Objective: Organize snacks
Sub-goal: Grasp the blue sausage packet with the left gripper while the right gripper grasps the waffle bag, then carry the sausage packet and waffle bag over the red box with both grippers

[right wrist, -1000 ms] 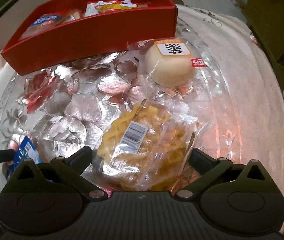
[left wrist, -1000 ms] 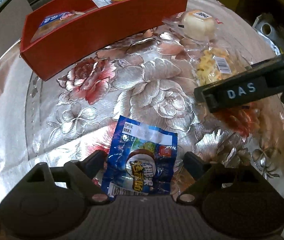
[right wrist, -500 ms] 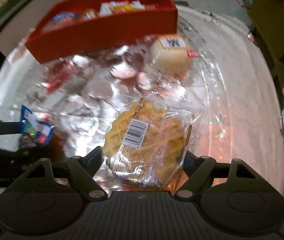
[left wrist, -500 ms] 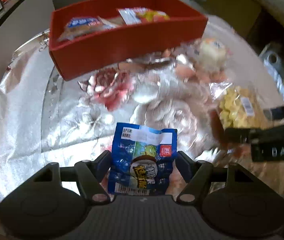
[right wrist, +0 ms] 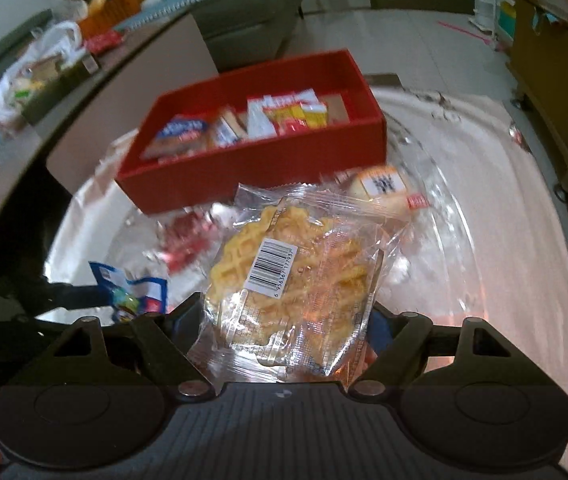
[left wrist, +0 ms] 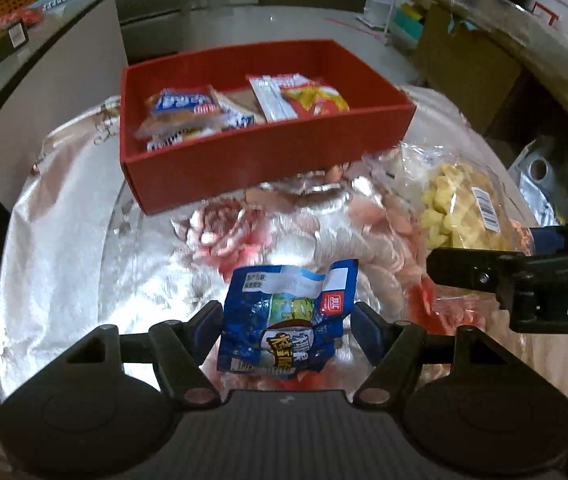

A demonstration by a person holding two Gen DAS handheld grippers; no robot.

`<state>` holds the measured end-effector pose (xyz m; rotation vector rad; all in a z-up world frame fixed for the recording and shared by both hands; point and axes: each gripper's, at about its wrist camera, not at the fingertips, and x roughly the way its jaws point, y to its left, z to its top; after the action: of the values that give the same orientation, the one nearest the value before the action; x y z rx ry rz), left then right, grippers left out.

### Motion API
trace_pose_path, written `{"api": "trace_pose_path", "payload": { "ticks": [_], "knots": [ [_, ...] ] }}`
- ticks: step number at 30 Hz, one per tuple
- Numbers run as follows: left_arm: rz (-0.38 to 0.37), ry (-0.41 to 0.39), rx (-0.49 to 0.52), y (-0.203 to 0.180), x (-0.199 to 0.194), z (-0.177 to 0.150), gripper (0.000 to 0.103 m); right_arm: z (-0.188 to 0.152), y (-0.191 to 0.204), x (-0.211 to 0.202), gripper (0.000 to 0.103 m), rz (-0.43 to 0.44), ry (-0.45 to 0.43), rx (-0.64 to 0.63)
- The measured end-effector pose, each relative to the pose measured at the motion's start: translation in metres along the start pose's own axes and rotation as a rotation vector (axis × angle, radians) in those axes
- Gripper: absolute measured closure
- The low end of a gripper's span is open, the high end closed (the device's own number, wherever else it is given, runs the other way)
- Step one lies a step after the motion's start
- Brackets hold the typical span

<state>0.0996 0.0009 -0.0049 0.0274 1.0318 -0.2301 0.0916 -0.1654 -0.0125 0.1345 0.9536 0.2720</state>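
Note:
My left gripper (left wrist: 287,318) is shut on a blue snack packet (left wrist: 288,320), lifted above the floral tablecloth. My right gripper (right wrist: 284,316) is shut on a clear-wrapped waffle (right wrist: 288,276), also raised off the table. In the left wrist view the waffle (left wrist: 460,208) and the right gripper (left wrist: 524,280) show at the right. In the right wrist view the blue packet (right wrist: 132,292) shows at the lower left. Ahead of both stands a red box (left wrist: 268,160) (right wrist: 252,176) holding several snack packets. A round bun in clear wrap (right wrist: 384,190) lies on the table behind the waffle.
The round table (left wrist: 64,220) wears a shiny floral cloth under a clear cover. A cardboard sheet (right wrist: 124,120) leans behind the red box. A silver bag (left wrist: 540,184) lies off the table's right edge. Cluttered shelves and a sofa stand farther back.
Both grippers closed on their snacks and rose off the table, the left with the blue packet, the right with the waffle. The red box's inside came into view.

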Motion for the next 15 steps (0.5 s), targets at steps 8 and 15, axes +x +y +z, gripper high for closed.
{"api": "trace_pose_path", "payload": {
  "ticks": [8, 15],
  "knots": [
    [0.004, -0.061, -0.006, 0.002, -0.008, 0.015, 0.039, 0.016, 0.003, -0.003, 0.019, 0.016, -0.043, 0.007],
    [0.021, -0.118, -0.015, 0.005, -0.015, 0.029, 0.039, 0.031, 0.005, -0.005, 0.019, 0.031, -0.080, 0.006]
  ]
}}
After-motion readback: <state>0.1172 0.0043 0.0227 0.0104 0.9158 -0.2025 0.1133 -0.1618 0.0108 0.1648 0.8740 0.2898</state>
